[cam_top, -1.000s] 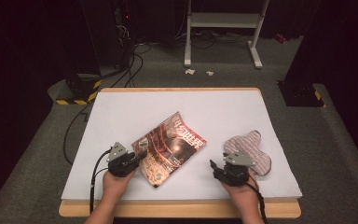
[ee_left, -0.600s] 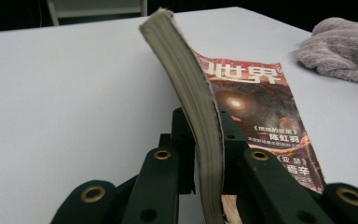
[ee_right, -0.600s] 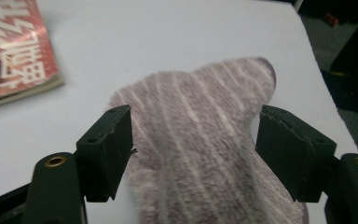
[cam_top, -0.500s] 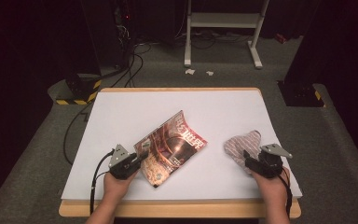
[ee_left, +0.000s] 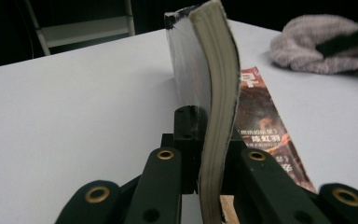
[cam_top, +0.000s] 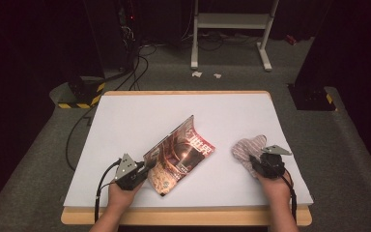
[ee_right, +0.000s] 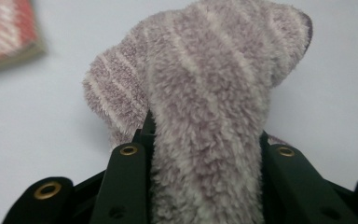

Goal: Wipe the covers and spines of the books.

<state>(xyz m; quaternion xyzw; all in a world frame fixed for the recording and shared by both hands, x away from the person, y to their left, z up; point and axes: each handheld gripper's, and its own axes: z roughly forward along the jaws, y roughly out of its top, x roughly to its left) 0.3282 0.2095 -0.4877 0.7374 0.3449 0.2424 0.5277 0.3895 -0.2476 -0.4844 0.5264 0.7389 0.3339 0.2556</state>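
The magazine (cam_top: pixel 181 157) lies near the front middle of the white table (cam_top: pixel 125 121), and it is half open. One cover lies flat on the table, while a thick block of pages stands up and bends a little to one side. The left gripper (cam_top: pixel 142 170) is at the near left corner of the magazine. In the left gripper view its two black jaws are closed tight on the lower edge of this block of pages (ee_left: pixel 216 98), so the pages rise straight up between them, and the red cover (ee_left: pixel 261 126) with printed characters lies flat just to the right of the jaws.

The striped fluffy sock (cam_top: pixel 247 148), grey-pink with pale bands, lies on the table well apart from the magazine, toward the right side. The right gripper (cam_top: pixel 257 164) is at its near end. In the right gripper view the sock (ee_right: pixel 209 107) fills the gap between both jaws, which have just been closing, and the fabric bulges out above them. It seems that the pads press on it, but the fur hides the contact points.

There are no containers on the table; only the magazine and the sock rest on the white sheet
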